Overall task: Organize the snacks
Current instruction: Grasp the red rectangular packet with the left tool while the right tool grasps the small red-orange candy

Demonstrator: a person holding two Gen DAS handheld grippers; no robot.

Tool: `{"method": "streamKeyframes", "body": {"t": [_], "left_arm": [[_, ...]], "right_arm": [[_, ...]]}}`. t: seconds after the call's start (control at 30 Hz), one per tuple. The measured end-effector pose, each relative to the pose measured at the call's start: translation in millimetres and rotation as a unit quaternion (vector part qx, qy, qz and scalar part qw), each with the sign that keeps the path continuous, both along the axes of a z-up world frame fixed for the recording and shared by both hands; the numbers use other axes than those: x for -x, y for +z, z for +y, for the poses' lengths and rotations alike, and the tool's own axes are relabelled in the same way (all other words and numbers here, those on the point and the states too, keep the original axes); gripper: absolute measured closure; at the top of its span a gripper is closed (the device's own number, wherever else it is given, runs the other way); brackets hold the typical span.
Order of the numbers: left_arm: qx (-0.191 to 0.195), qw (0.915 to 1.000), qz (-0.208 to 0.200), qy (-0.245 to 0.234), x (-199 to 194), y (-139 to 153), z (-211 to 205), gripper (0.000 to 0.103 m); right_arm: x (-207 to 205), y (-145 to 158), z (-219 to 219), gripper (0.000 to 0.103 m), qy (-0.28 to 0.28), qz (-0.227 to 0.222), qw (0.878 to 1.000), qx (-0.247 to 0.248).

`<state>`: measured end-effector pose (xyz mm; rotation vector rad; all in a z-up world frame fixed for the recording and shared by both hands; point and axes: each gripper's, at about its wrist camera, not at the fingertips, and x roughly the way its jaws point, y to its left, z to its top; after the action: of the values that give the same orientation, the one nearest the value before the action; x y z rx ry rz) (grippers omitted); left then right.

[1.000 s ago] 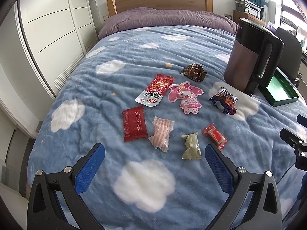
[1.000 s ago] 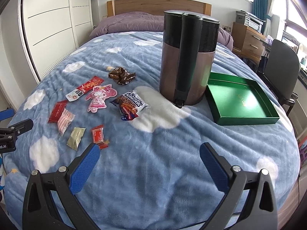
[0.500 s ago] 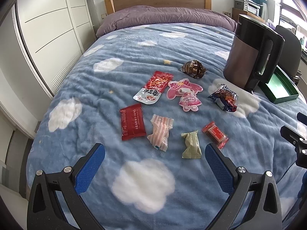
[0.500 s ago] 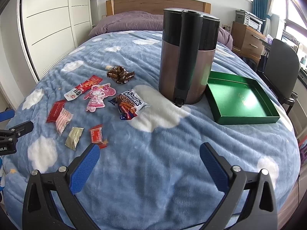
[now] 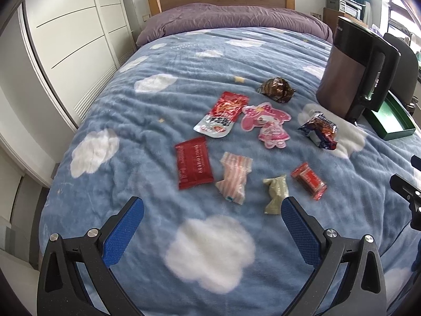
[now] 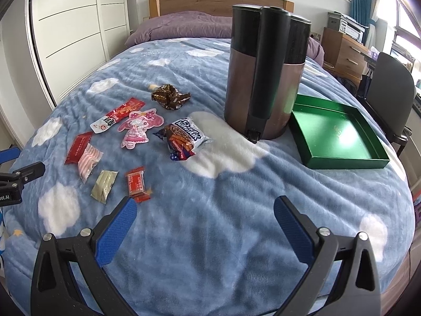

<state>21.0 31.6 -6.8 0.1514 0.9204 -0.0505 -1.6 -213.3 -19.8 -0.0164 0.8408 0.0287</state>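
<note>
Several snack packets lie on the blue cloud blanket (image 5: pixel 147 110): a dark red flat pack (image 5: pixel 193 166), a striped pink candy (image 5: pixel 234 177), a pale green candy (image 5: pixel 276 193), a small red bar (image 5: pixel 309 180), a red-and-white pouch (image 5: pixel 223 114), a pink character pouch (image 5: pixel 268 123), a brown wrapper (image 5: pixel 276 89) and a blue cookie pack (image 5: pixel 319 130). My left gripper (image 5: pixel 211 210) hangs open, just short of the candies. My right gripper (image 6: pixel 205 209) is open too, with the small red bar (image 6: pixel 137 184) beside its left finger. An empty green tray (image 6: pixel 339 134) sits right of the kettle.
A tall brown-and-black kettle (image 6: pixel 265 71) stands on the bed between the snacks and the tray. White wardrobe doors (image 5: pixel 68 31) run along the left. A dark chair (image 6: pixel 389 92) and a wooden dresser (image 6: pixel 342 50) stand past the bed's right edge. Purple bedding (image 5: pixel 231 18) lies by the headboard.
Both views have shifted slightly closer to the bed and snacks. Both grippers stay open and nothing on the blanket has moved.
</note>
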Motion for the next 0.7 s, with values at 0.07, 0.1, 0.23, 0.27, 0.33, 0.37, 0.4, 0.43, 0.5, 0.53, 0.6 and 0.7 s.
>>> {"method": "streamKeyframes", "body": {"t": [0.07,0.1,0.23,0.27,0.33,0.37,0.4,0.43,0.5,0.53,0.6,0.7], "left_arm": [[-0.007,1.0000,0.002,0.006,0,-2,9,0.001],[-0.010,0.9999,0.002,0.008,0,-3,12,0.001],[-0.015,0.9994,0.016,0.027,1,-11,37,0.001],[-0.014,0.9992,0.020,0.033,0,-13,44,0.001],[-0.010,0.9986,0.027,0.045,-3,-17,55,0.001],[-0.010,0.9982,0.031,0.050,-5,-19,60,0.001],[-0.011,0.9979,0.033,0.054,-7,-21,63,0.001],[-0.011,0.9976,0.035,0.058,-9,-23,66,0.001],[-0.007,0.9972,0.040,0.063,-15,-26,70,0.001],[-0.005,0.9971,0.042,0.063,-19,-28,70,0.001],[-0.005,0.9970,0.045,0.062,-27,-31,68,0.001],[0.000,0.9971,0.051,0.056,-43,-37,62,0.001]], "right_arm": [[-2,-3,5,0.000,0.006,0.004,1.000,-0.002],[-4,-5,7,0.000,0.010,0.006,1.000,-0.002],[-9,-11,19,0.000,0.024,0.014,1.000,-0.005],[-11,-13,22,0.000,0.028,0.016,0.999,-0.006],[-15,-17,28,0.000,0.036,0.020,0.999,-0.007],[-17,-19,32,0.000,0.041,0.023,0.999,-0.008],[-19,-22,35,0.000,0.045,0.025,0.999,-0.009],[-20,-23,38,0.000,0.048,0.027,0.998,-0.009],[-23,-27,43,0.000,0.053,0.030,0.998,-0.010],[-24,-29,46,0.000,0.055,0.030,0.998,-0.011],[-27,-32,49,0.000,0.058,0.031,0.998,-0.011],[-33,-38,52,0.000,0.062,0.038,0.997,-0.009]]}}
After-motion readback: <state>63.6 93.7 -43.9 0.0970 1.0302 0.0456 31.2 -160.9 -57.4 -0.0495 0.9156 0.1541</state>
